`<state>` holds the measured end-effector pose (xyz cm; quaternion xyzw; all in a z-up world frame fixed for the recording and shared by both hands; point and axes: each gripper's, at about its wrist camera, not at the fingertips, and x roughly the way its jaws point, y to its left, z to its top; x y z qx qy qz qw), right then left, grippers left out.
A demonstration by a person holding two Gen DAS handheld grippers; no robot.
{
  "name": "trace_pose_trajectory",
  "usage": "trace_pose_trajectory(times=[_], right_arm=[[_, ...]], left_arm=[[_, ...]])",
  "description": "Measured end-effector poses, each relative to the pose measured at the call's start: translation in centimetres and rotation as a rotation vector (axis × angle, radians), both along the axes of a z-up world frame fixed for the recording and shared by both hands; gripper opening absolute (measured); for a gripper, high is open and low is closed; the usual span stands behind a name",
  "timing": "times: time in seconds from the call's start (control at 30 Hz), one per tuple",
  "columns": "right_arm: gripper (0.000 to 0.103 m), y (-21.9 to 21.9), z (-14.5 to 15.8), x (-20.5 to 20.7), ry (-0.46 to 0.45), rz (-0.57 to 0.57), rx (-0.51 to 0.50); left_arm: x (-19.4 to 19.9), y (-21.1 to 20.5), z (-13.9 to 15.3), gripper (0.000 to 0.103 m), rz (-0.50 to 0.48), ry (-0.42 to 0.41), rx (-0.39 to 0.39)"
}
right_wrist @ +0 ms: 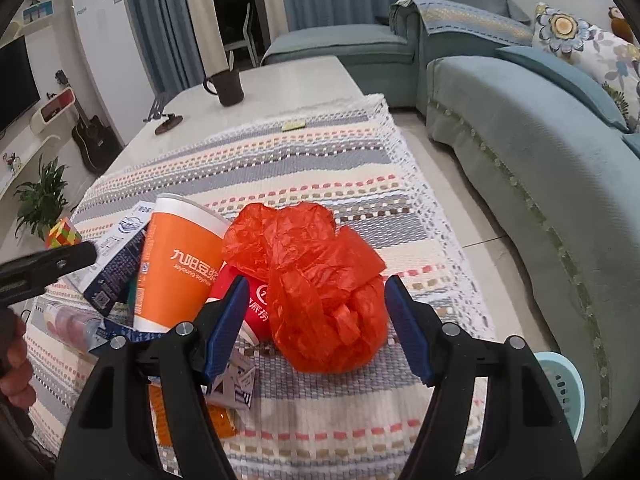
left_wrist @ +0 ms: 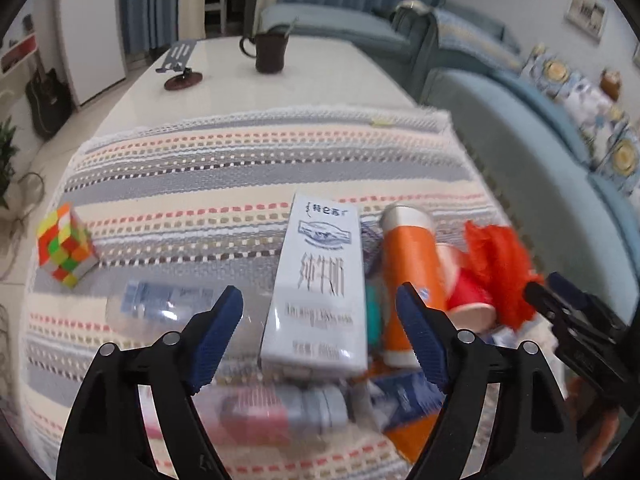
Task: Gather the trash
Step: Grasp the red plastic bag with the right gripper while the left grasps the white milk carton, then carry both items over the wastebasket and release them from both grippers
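A pile of trash lies on the striped cloth (left_wrist: 240, 168). A white milk carton (left_wrist: 320, 288) lies between the open fingers of my left gripper (left_wrist: 320, 312). Beside it are an orange paper cup (left_wrist: 408, 276), a red cup (left_wrist: 466, 296), a clear plastic bottle (left_wrist: 168, 308) and a pink-labelled bottle (left_wrist: 280, 412). In the right wrist view, a crumpled red plastic bag (right_wrist: 320, 288) sits between the open fingers of my right gripper (right_wrist: 316, 312), next to the orange cup (right_wrist: 176, 272) and the red cup (right_wrist: 248, 308).
A Rubik's cube (left_wrist: 66, 250) sits at the cloth's left edge. A dark mug (left_wrist: 270, 52) and a phone stand (left_wrist: 180, 68) stand at the table's far end. A blue sofa (right_wrist: 520, 152) runs along the right. A light blue basket (right_wrist: 564, 388) stands on the floor at the right.
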<state>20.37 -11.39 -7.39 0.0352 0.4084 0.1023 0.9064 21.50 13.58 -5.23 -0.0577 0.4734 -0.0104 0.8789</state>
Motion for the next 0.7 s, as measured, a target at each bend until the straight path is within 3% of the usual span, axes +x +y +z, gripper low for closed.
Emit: trace_pose_trajectory(times=[0.13, 0.3, 0.4, 0.47, 0.7], right_arm=[[0.066, 0.4, -1.3, 1.1, 0.048, 0.003, -0.008], [0.038, 0.0, -2.0, 1.2, 0.058, -0.004, 0.004], [0.026, -0.4, -1.9, 1.2, 0.054, -0.005, 0.014], [0.020, -0.7, -1.6, 0.9, 0.043, -0.005, 0.021], [0.015, -3.4, 1.6, -1.6, -0.024, -0.073, 0.085]], left_arm=[[1.9, -0.5, -1.5, 0.069, -0.007, 0.072, 0.048], [2.4, -0.4, -2.8, 0.061, 0.007, 0.110, 0.031], [2.0, -0.8, -2.5, 0.058, -0.002, 0.079, 0.066], [1.0, -0.9, -1.5, 0.058, -0.012, 0.017, 0.064], [-2.9, -1.7, 4.0, 0.057, 0.000, -0.179, -0.012]])
